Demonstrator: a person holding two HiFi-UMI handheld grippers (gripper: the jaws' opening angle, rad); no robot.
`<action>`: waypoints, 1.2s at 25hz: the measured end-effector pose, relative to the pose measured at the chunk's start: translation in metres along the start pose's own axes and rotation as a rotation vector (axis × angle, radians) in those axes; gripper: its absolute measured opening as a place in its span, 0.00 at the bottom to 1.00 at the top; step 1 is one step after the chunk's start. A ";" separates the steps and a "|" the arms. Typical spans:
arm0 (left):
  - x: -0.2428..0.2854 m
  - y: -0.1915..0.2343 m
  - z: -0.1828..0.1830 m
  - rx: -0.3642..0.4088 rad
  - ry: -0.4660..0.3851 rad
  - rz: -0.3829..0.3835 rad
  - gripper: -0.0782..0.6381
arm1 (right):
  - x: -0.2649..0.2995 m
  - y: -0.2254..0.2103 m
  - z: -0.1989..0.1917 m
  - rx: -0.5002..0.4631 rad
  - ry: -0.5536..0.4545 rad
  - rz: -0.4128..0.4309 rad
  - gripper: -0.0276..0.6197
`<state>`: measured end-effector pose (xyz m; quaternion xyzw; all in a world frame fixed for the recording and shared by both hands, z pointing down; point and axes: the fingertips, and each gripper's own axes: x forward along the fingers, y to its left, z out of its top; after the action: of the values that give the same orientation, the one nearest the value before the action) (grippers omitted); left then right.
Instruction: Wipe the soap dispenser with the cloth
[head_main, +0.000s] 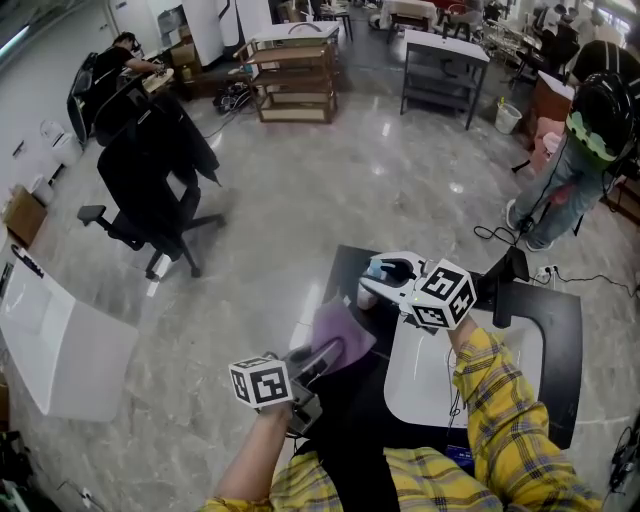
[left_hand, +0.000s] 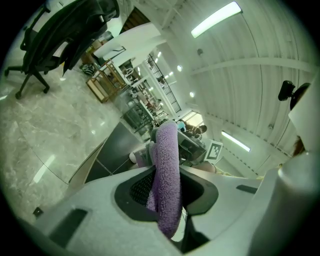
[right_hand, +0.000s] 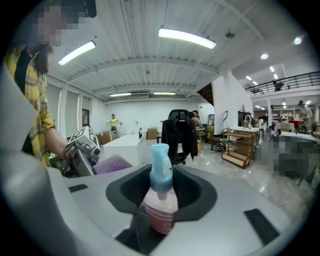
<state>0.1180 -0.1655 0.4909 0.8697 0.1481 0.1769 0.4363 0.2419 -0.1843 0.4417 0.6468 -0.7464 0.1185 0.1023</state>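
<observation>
The soap dispenser (head_main: 384, 269), a clear bottle of pink liquid with a light blue pump, hangs over the far edge of the black table (head_main: 562, 330). My right gripper (head_main: 388, 288) is shut on it. In the right gripper view the bottle (right_hand: 160, 202) stands upright between the jaws. A purple fluffy cloth (head_main: 341, 334) sits just left of and below the dispenser, with my left gripper (head_main: 320, 362) shut on it. In the left gripper view the cloth (left_hand: 168, 175) sticks up from the jaws and hides most of the dispenser behind it. Cloth and bottle are close; contact cannot be told.
A white board (head_main: 425, 385) lies on the black table under my right arm. A black office chair draped with a jacket (head_main: 150, 185) stands on the grey floor to the left, a white table (head_main: 60, 345) nearer left. Wooden shelves (head_main: 295, 85) and a standing person (head_main: 585, 140) are farther off.
</observation>
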 end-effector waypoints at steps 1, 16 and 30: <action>0.000 0.001 0.000 -0.001 -0.001 0.000 0.21 | 0.000 -0.001 0.000 0.010 -0.007 -0.037 0.23; -0.006 0.000 0.001 -0.016 -0.034 0.006 0.21 | -0.005 -0.015 -0.002 0.175 -0.028 -0.526 0.23; -0.013 -0.001 0.003 -0.027 -0.057 0.001 0.21 | -0.008 -0.017 -0.001 0.271 -0.061 -0.805 0.23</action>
<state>0.1080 -0.1721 0.4862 0.8684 0.1329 0.1543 0.4522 0.2594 -0.1788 0.4408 0.8975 -0.4147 0.1466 0.0323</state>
